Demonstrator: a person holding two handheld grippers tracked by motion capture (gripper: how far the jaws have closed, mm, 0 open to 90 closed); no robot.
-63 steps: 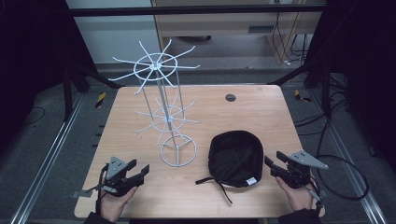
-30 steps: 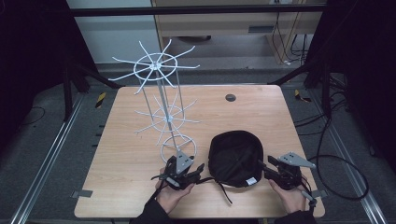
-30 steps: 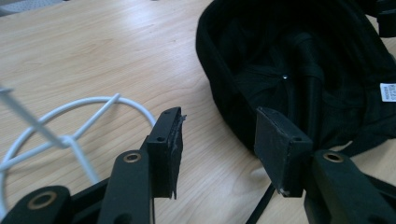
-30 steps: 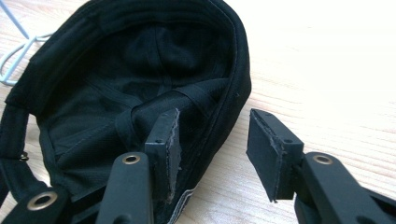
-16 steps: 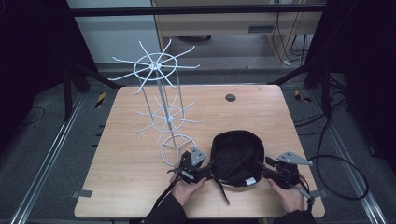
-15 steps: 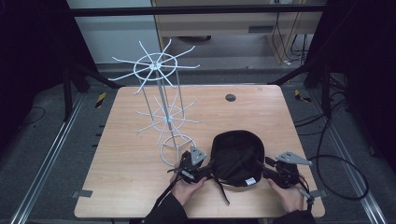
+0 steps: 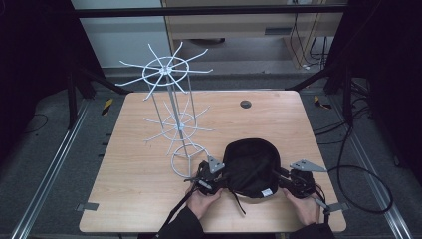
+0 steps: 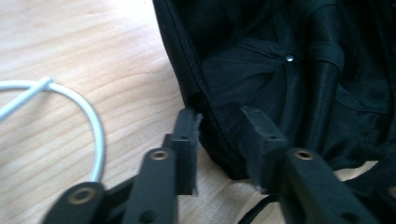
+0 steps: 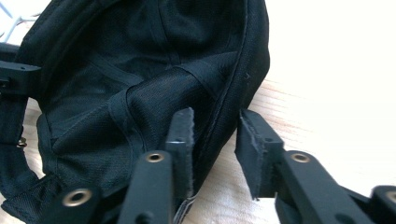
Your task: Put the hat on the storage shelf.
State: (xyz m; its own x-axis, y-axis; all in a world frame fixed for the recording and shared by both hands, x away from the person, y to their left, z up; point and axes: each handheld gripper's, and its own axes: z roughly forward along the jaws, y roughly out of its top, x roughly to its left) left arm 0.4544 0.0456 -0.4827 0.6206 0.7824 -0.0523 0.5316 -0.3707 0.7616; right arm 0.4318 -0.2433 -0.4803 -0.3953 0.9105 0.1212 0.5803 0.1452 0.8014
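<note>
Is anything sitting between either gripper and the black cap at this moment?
Nothing visible does. The left gripper straddles the black cap at its rim, one jaw outside and one inside, and the right gripper does the same on the opposite side. Both pairs of jaws have just been closing, with gaps beside the fabric. The white wire rack stands clear, left of the cap.

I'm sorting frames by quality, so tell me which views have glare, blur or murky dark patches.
Right gripper view: the table washes out to white at upper right, while the black cap keeps its seams visible. Left gripper view: the white wire ring and the near jaws are soft, and the cap interior is murky. High view: evenly lit table, dark surroundings, and the cap reads as a nearly featureless black shape.
</note>
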